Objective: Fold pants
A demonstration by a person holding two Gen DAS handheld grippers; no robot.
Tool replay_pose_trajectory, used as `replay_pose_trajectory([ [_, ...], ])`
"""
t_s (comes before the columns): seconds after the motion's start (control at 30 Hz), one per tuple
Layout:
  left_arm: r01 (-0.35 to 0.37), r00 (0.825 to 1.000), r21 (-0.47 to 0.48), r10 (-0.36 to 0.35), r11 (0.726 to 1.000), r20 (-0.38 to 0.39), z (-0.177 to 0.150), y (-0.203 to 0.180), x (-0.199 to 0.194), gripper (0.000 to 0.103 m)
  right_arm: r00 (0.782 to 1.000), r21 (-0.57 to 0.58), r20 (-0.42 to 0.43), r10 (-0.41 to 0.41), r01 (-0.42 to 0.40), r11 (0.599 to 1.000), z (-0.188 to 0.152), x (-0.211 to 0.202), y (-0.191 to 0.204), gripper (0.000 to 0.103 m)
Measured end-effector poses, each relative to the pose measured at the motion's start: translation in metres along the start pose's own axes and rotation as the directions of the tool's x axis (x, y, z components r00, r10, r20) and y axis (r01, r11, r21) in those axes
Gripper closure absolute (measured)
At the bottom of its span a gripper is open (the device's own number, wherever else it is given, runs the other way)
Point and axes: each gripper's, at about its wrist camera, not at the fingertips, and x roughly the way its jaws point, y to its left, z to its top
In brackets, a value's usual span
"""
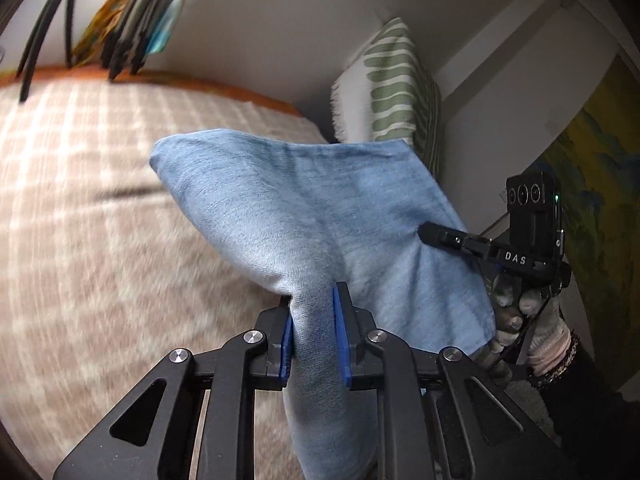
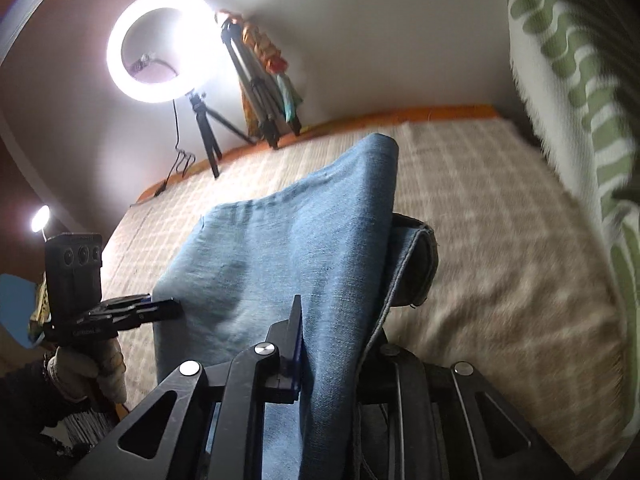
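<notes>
Pinching pants (image 1: 280, 208) | left claw (image 1: 314, 332), right claw (image 2: 332, 344) | raised off bed (image 1: 80, 200)

- The left wrist view looks forward and down along the left gripper (image 1: 314, 332), very near the blue pants (image 1: 304, 216), facing a striped cushion (image 1: 394, 84) by the wall
- The right wrist view looks along the right gripper (image 2: 332, 344), facing a ring light (image 2: 160, 46)
- Both share the pants, the checked bed (image 1: 100, 208), the tripods and each other's gripper
</notes>
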Motion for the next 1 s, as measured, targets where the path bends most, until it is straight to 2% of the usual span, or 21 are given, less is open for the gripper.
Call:
replay_pose_trajectory([
  [0.2, -0.012, 1.0, 0.062, 0.01, 0.998, 0.022, 0.046, -0.004, 0.017, 0.087, 0.998, -0.021, 0.051, -0.04, 0.041, 0.999, 0.04, 0.004, -0.006, 0.086],
  [0.37, -0.026, 0.999, 0.078, 0.023, 0.997, 0.04, 0.084, 0.008, 0.035, 0.087, 0.995, -0.027, 0.08, -0.065, 0.067, 0.997, 0.077, 0.021, -0.017, 0.087],
  [0.8, -0.086, 0.994, 0.087, 0.08, 0.992, 0.069, 0.164, 0.057, 0.087, 0.088, 0.988, -0.039, 0.106, -0.116, 0.12, 0.992, 0.171, 0.096, -0.057, 0.087],
  [1.0, -0.133, 0.99, 0.075, 0.129, 0.988, 0.058, 0.186, 0.08, 0.111, 0.088, 0.985, -0.058, 0.089, -0.147, 0.153, 0.987, 0.202, 0.142, -0.07, 0.087],
])
